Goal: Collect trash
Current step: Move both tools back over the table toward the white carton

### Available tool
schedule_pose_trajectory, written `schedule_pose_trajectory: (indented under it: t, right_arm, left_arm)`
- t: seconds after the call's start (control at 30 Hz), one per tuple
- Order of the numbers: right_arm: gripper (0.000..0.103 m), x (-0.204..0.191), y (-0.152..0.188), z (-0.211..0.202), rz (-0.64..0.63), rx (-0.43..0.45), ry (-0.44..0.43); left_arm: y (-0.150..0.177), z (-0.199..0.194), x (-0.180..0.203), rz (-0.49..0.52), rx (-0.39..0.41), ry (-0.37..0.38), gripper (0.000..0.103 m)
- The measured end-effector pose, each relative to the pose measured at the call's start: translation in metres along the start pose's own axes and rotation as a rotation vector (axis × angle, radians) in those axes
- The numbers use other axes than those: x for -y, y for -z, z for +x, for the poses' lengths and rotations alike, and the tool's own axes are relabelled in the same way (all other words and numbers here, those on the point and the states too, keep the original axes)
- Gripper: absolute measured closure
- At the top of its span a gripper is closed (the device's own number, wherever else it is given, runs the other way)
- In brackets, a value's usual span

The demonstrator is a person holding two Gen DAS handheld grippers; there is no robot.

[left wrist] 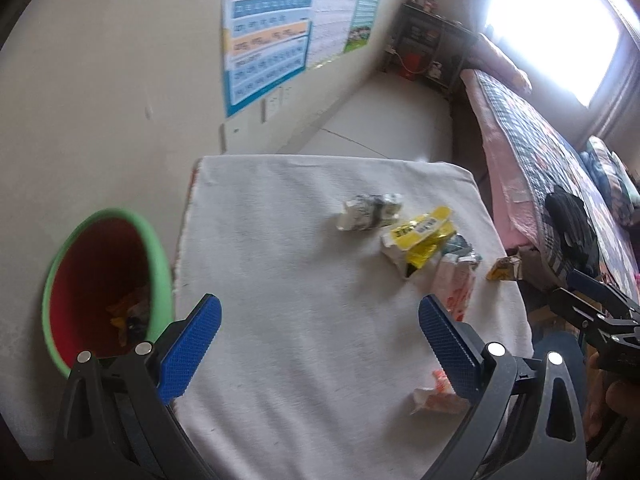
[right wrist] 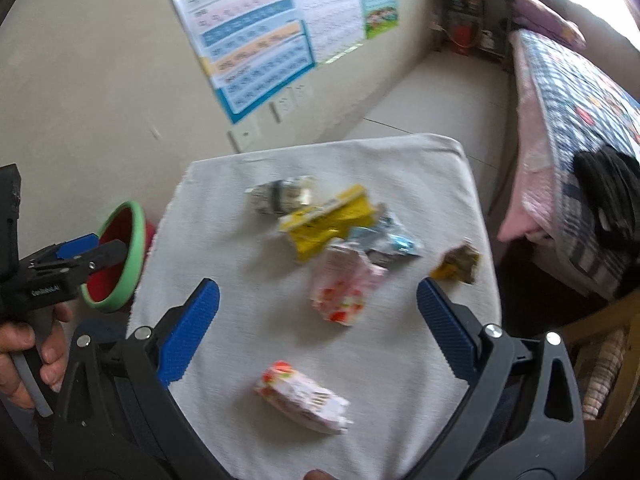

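Both grippers hang over a white-clothed table [right wrist: 248, 264] with nothing in them: the left gripper [left wrist: 320, 340] and the right gripper [right wrist: 318, 330] each have their blue fingers spread wide apart. The trash lies loose on the cloth: a pink wrapper [right wrist: 304, 398] nearest the right gripper, a second pink wrapper [right wrist: 344, 288] farther in, touching a yellow packet [right wrist: 328, 226] and a foil wrapper [right wrist: 388, 242], a grey crumpled wrapper [right wrist: 280, 196] beyond them, and a small brown scrap [right wrist: 458, 266] close to the table's right edge. The bin [left wrist: 108, 284], green-rimmed and red inside, stands off the table's left side and already holds some scraps. The wrappers look thin and crushed, so I judge a pinch could slide off one or catch the cloth and drag it, shifting the whole pile; the overlapping pieces may lift together and drop on the way, and the brown scrap could be nudged off the edge. The bin sits low beside the table, so an early release would likely miss it. On the left gripper's body, seen from the right wrist, small white lettering is too blurred to be sure of; packet print and the wall posters [right wrist: 256, 40] cannot be read.
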State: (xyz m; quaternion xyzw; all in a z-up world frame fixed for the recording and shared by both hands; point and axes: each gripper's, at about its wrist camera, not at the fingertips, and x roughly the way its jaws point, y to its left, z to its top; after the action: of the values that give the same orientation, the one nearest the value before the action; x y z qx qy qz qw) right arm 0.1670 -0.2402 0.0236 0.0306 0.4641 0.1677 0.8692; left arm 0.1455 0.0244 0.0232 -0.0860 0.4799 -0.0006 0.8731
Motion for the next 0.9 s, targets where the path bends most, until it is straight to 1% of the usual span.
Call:
schedule_pose_trajectory:
  t: [0.23,0.43,0.67,0.9]
  right_arm:
    - [0.006,0.043,0.002,-0.003,0.074,-0.005,0.043]
    - [0.006,0.066,-0.001,0.000,0.113,-0.010,0.071]
    - [0.006,0.088,-0.007,0.013,0.140,-0.032,0.095]
    - [0.006,0.109,-0.012,0.045,0.174,-0.084,0.122]
  left_arm:
    - [-0.024,0.016,0.034,0.056,-0.009,0.027,0.008]
    - [-0.045,0.032,0.057,0.104,-0.018,0.039,0.008]
    - [-0.067,0.058,0.065,0.136,-0.053,0.030,0.008]
    - [-0.084,0.092,0.064,0.160,-0.102,0.008,0.008]
